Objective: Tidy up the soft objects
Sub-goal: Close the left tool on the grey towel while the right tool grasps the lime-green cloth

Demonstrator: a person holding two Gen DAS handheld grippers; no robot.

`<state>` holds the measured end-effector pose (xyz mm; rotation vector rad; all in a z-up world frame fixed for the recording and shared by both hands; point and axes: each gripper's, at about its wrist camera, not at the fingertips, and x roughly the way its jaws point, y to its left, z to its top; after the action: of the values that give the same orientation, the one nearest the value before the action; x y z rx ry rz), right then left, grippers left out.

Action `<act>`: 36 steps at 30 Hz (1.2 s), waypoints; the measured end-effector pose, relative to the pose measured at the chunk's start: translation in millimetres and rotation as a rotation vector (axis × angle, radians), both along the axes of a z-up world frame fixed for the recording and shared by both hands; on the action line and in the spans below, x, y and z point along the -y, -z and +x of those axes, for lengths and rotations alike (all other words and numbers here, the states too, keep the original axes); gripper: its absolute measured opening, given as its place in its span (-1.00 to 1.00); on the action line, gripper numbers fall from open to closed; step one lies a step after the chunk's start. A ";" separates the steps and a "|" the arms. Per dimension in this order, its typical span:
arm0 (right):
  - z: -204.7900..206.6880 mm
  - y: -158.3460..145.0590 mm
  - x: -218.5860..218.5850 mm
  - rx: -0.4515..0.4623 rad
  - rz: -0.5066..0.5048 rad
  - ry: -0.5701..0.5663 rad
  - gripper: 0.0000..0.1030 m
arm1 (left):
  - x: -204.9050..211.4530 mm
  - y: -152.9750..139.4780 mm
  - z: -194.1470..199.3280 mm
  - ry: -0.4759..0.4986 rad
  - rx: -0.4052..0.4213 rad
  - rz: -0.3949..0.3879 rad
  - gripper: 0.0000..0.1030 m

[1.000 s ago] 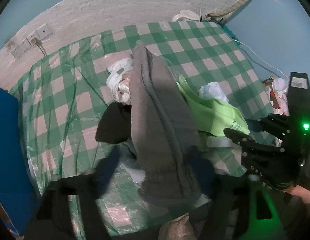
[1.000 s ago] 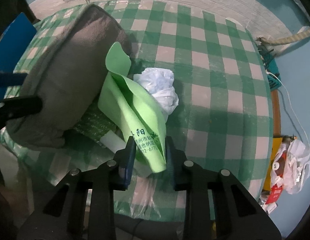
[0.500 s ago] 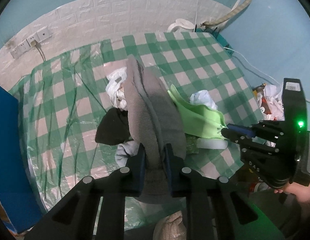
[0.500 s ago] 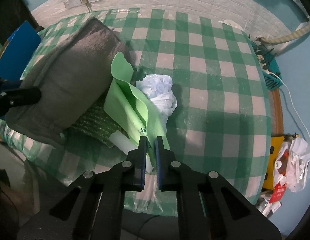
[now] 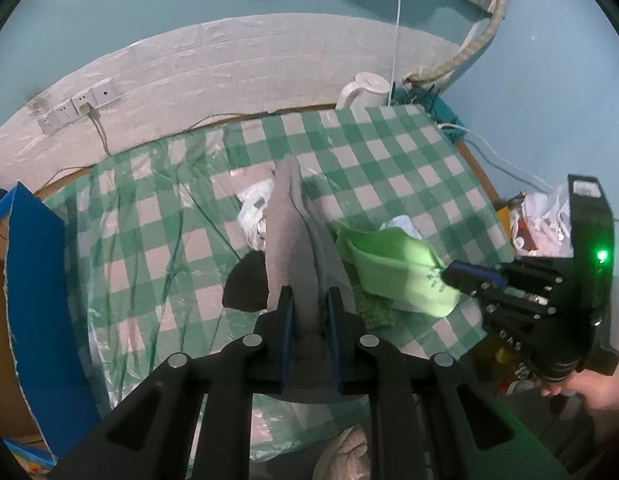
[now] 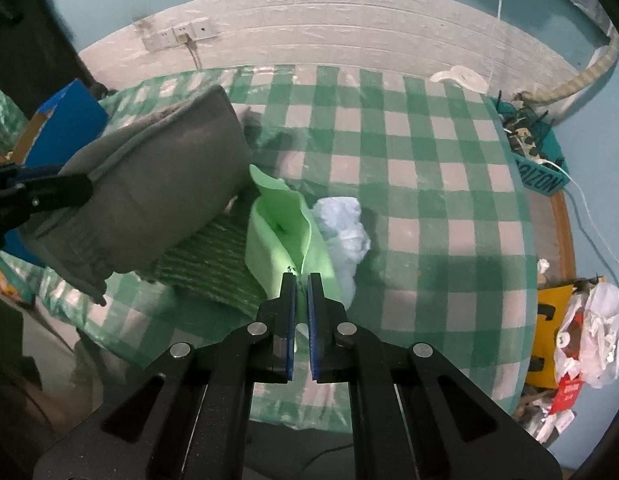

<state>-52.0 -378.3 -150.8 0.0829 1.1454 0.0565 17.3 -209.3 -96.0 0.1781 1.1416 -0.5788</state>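
Observation:
My left gripper [image 5: 307, 294] is shut on a folded grey garment [image 5: 291, 248] and holds it lifted over the green-checked table [image 5: 389, 168]; the garment also shows in the right wrist view [image 6: 149, 196]. My right gripper [image 6: 302, 280] is shut on a light green cloth [image 6: 283, 232], seen at the right in the left wrist view [image 5: 393, 268]. A dark green knitted piece [image 6: 213, 268] lies under both. A crumpled pale blue bag [image 6: 343, 228] lies beside the green cloth. A black item [image 5: 245, 284] and a white bag [image 5: 253, 208] lie by the garment.
A blue box [image 5: 33, 300] stands at the table's left edge. A white kettle [image 5: 367, 90] and wall sockets [image 5: 77, 106] are at the back. A teal basket with cables [image 6: 533, 152] and plastic bags [image 6: 589, 336] lie off the right edge.
Both grippers closed, the left on the grey garment and the right on the green cloth, and both pulled up and back from the table, lifting the fabrics.

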 end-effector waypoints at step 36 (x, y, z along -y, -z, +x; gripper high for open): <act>28.2 66.7 -36.7 -0.147 -0.094 -0.078 -0.70 | -28.2 16.5 4.1 -0.044 -0.034 0.039 -0.71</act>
<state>-23.8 -341.7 -217.5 -0.0422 1.2961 0.0668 21.4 -181.1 -112.5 0.1772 1.1879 -0.5226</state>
